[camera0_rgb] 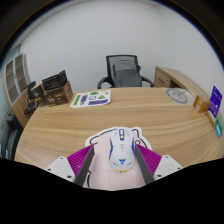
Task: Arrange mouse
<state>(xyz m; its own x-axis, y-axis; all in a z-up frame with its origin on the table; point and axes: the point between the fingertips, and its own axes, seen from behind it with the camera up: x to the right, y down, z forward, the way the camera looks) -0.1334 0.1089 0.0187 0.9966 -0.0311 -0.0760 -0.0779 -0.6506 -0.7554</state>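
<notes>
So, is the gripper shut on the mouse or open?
Cannot tell: the mouse stands between the gripper's pads, but whether they press on it is unclear.
</notes>
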